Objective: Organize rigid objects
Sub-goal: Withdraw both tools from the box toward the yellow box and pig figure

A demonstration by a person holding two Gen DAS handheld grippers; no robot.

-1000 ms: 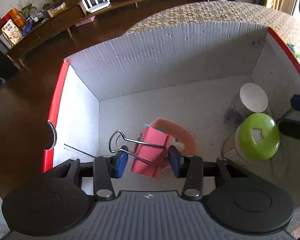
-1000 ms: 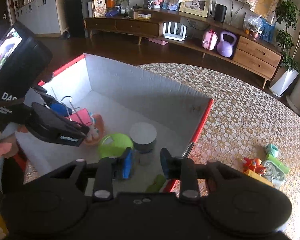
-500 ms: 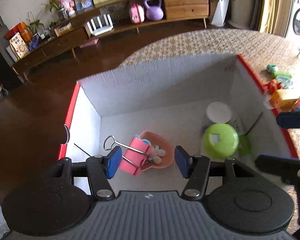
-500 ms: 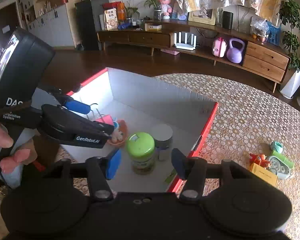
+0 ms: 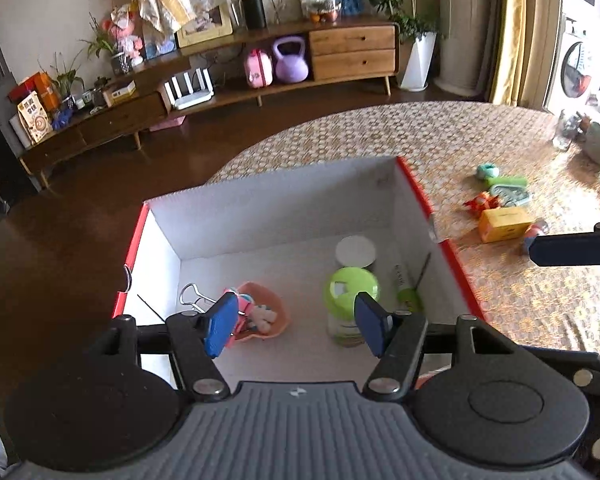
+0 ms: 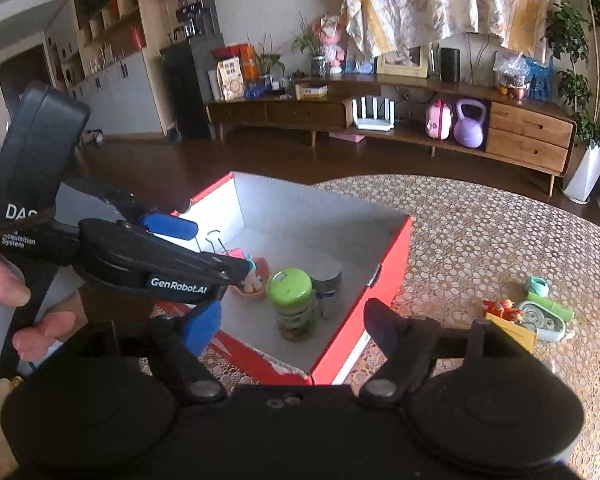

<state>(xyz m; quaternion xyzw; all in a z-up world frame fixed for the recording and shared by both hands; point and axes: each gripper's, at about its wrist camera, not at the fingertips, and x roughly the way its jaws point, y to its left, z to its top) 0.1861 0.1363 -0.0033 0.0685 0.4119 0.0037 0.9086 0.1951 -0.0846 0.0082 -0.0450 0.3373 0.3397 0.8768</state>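
The red-edged box (image 5: 414, 188) on the patterned table (image 5: 480, 144) already holds several rigid things. Against its left wall lies a pink binder clip (image 5: 236, 314) with steel wire handles, touching a peach-coloured dish (image 5: 270, 304) that has a small toy figure in it. Toward the right wall a jar with a bright green lid (image 5: 350, 286) stands upright, a white-lidded container (image 5: 356, 251) just behind it, and a green pen-like stick (image 5: 406, 290) leans by the wall.

Both tools are empty. The left gripper (image 5: 294, 326) hangs above the near edge of the box; its jaws have just been opening and stand partly apart with nothing between the blue pads. The right gripper (image 6: 290, 330) sits over the near corner, its jaws likewise just opened, now wide and holding nothing.

The job looks partly done. To the right of the box, well apart from it, a cluster waits on the table: a yellow carton (image 5: 504, 223), a red toy (image 5: 480, 202), a teal tape dispenser (image 5: 508, 194) and a small teal piece (image 5: 487, 169). These probably go in next.
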